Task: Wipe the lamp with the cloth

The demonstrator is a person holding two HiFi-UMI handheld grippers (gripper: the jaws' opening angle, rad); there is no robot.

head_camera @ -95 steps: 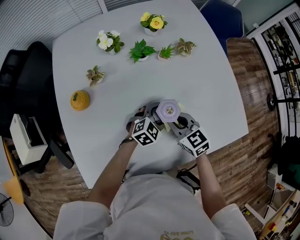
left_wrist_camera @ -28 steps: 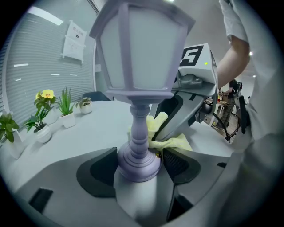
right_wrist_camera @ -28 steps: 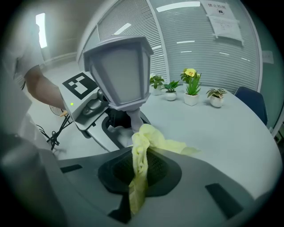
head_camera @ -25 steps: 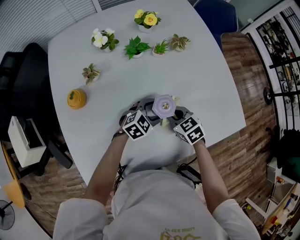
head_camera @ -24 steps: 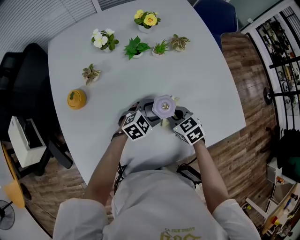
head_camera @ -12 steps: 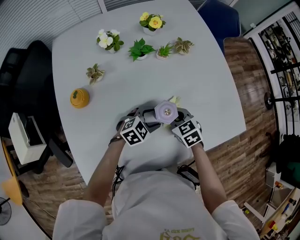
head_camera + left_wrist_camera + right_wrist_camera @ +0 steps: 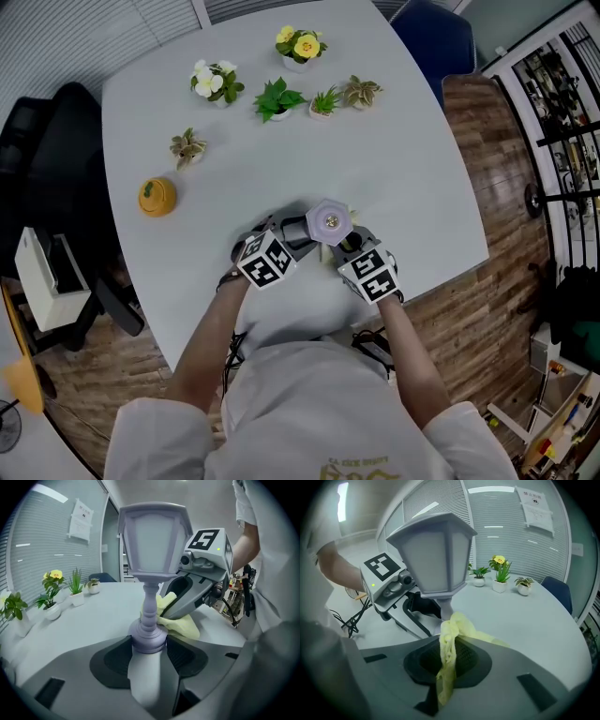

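Table (image 7: 394, 159); left tongs (image 7: 149, 654) closing on lamp (image 7: 152, 545); right tongs (image 7: 447, 662) pinching cloth (image 7: 450, 632).

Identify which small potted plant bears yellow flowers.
The rearmost pot, topmost in the head view; the other four show white blooms or only leaves.

Lamp (image 7: 329, 222) standing near the desk's (image 7: 412, 178) near edge, cloth (image 7: 449, 653) sitting just right of its stem, potted plants (image 7: 278, 98) lining the far edge.

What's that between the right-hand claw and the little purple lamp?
A yellow cloth, pinched in the right gripper and reaching the lamp; the right gripper view shows it.
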